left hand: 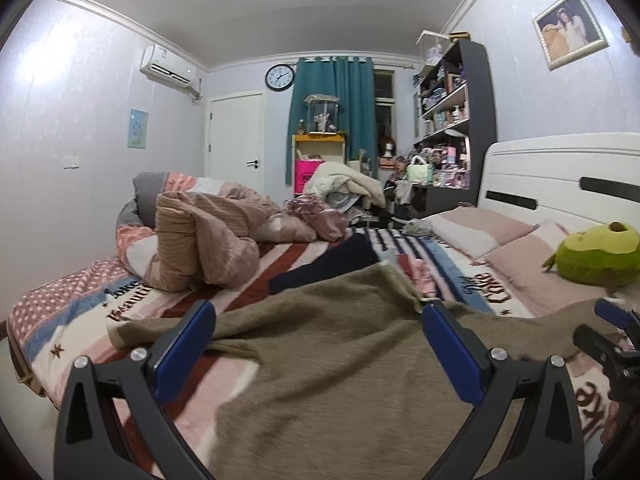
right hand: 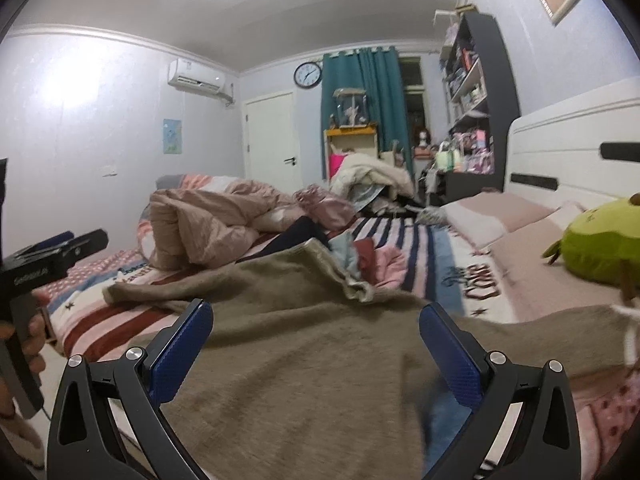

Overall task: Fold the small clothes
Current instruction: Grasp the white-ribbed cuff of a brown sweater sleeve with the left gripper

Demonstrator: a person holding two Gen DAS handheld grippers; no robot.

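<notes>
Inspected from both wrist views; bedroom scene recorded. Found the task garment, a brown knit piece (left hand: pixel 320 344), spread across the near part of the bed over a striped, lettered bedsheet (left hand: pixel 80 316), with one edge rumpled toward the far side. Noted the left gripper (left hand: pixel 316 344) held just above the brown knit piece with jaws spread wide, nothing between the blue pads (left hand: pixel 186 344). Noted the right gripper (right hand: pixel 316 344) likewise spread wide over the same cloth, nothing clamped; contact with the fabric could not be confirmed in either view. Seen in the right wrist view, at the left edge, a hand (right hand: pixel 28 340) wrapped around the left tool's handle. Observed beyond the garment a small heap of clothes (right hand: pixel 368 260) in pale blue, dark red and pink, a bunched pink quilt (left hand: pixel 208 240) further left, two pink pillows (left hand: pixel 480 232) by the white headboard (left hand: pixel 560 176), and a green plush toy (left hand: pixel 596 256) on the near pillow.
</notes>
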